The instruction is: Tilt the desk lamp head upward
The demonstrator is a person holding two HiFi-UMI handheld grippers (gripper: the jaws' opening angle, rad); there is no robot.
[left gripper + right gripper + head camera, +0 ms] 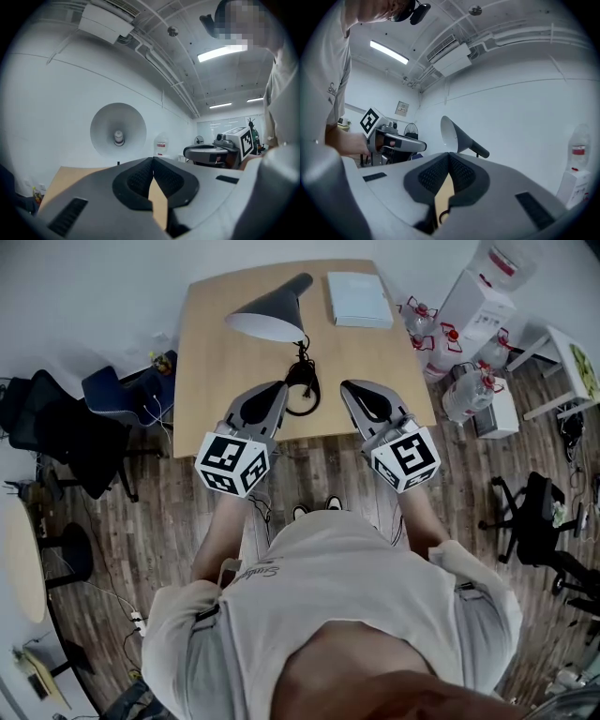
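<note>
Risk of shoving the whole desk lamp [272, 313] across the desk [206, 362] or toppling it, if pushed at the shade rim with the foot unsteadied; risk too of snagging the black loop [302, 397] at its foot, cable or base, hard to tell. Left gripper [279, 390] and right gripper [349, 390] both clenched tip to tip on nothing, flanking that loop, short of the shade. Dark cone shade, white inside, mouth turned toward the grippers, at the desk's far middle, near a white book [358, 298]
</note>
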